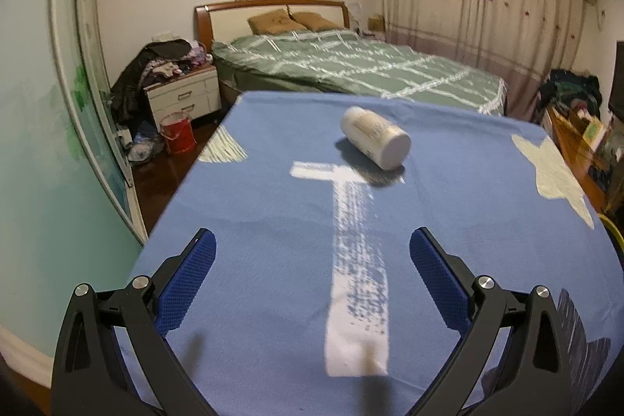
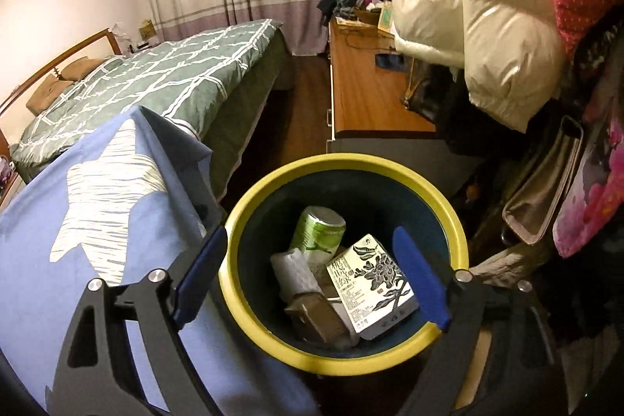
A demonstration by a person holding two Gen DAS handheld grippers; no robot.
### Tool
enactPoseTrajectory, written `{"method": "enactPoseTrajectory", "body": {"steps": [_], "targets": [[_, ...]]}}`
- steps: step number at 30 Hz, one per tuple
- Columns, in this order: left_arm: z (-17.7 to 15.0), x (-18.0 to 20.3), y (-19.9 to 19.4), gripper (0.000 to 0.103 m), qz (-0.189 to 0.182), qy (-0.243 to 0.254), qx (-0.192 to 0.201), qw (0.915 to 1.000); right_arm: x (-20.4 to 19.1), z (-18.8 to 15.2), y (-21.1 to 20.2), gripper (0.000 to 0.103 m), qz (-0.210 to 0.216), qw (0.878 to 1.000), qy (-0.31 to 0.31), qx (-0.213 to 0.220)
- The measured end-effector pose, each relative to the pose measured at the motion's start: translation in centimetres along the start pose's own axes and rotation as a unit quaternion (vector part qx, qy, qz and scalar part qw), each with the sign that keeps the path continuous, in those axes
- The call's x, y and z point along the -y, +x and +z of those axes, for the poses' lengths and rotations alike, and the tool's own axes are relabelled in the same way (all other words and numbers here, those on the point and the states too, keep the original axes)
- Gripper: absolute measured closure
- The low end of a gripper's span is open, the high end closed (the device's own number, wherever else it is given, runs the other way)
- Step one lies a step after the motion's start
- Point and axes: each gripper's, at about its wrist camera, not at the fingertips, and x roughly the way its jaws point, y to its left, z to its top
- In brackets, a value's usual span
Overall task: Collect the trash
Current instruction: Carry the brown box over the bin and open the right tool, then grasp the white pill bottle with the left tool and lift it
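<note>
A white plastic bottle (image 1: 375, 137) lies on its side on the blue tablecloth (image 1: 273, 205), far ahead of my left gripper (image 1: 312, 244), which is open and empty above the cloth. My right gripper (image 2: 312, 240) is open and empty, hovering over a yellow-rimmed dark bin (image 2: 448, 221) beside the table. Inside the bin lie a green can (image 2: 319, 229), a white carton with a black flower print (image 2: 370, 283), a crumpled white tissue (image 2: 292, 271) and a brown box (image 2: 316, 314).
The table's blue cloth with a white star (image 2: 105, 197) hangs left of the bin. A green-quilted bed (image 1: 351, 65) stands beyond the table. A wooden dresser (image 2: 366, 92) and hanging coats (image 2: 487, 6) crowd the right. A red bucket (image 1: 177, 135) sits by the nightstand (image 1: 183, 92).
</note>
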Motion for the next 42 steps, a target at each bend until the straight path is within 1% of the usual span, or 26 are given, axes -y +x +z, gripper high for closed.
{"method": "enactPoseTrajectory", "body": {"steps": [2, 5, 8, 10, 12, 16, 18, 20, 23, 26, 31, 37, 42], "targets": [[0.2, 0.6, 0.1, 0.005, -0.011, 0.000, -0.014, 0.9998, -0.3, 0.0, -0.1, 0.019, 0.003, 1.000, -0.009, 0.004], [1.6, 1.5, 0.6, 0.005, -0.047, -0.002, -0.031, 0.9984, -0.5, 0.1, 0.0, 0.018, 0.014, 1.000, -0.012, 0.002], [3.4, 3.3, 1.8, 0.005, -0.083, 0.029, -0.040, 0.9953, -0.5, 0.3, 0.1, 0.017, 0.022, 1.000, -0.012, -0.002], [4.7, 4.3, 2.7, 0.005, -0.089, 0.055, -0.029, 0.9941, -0.9, 0.4, -0.1, 0.017, 0.023, 1.000, -0.011, -0.001], [5.9, 4.7, 4.5, 0.005, -0.097, 0.075, -0.029, 0.9920, -1.1, 0.4, -0.3, 0.017, 0.025, 1.000, -0.012, -0.001], [7.8, 4.6, 7.9, 0.005, -0.121, 0.078, -0.043, 0.9886, -1.4, 0.4, -0.1, 0.017, 0.028, 1.000, -0.014, -0.006], [8.6, 4.4, 9.9, 0.005, -0.140, 0.098, -0.053, 0.9838, -1.6, 0.4, 0.0, 0.017, 0.029, 0.999, -0.015, -0.011], [9.2, 4.2, 11.5, 0.005, -0.150, 0.114, -0.054, 0.9806, -1.6, 0.4, 0.0, 0.017, 0.029, 0.999, -0.014, -0.012], [10.0, 3.7, 13.3, 0.005, -0.152, 0.124, -0.058, 0.9789, -1.7, 0.4, 0.1, 0.017, 0.029, 0.999, -0.013, -0.014], [10.9, 3.2, 15.0, 0.005, -0.170, 0.121, -0.067, 0.9756, -1.7, 0.4, 0.4, 0.017, 0.030, 0.999, -0.013, -0.022], [11.6, 3.9, 17.2, 0.005, -0.184, 0.144, -0.084, 0.9687, -2.0, 0.3, 0.7, 0.017, 0.029, 0.999, -0.015, -0.031], [12.3, 5.5, 17.9, 0.005, -0.181, 0.181, -0.082, 0.9632, -1.9, 0.2, 1.1, 0.017, 0.035, 0.999, -0.012, -0.040], [12.3, 6.7, 18.5, 0.005, -0.173, 0.205, -0.091, 0.9590, -1.8, 0.2, 1.2, 0.017, 0.037, 0.998, -0.011, -0.042]]}}
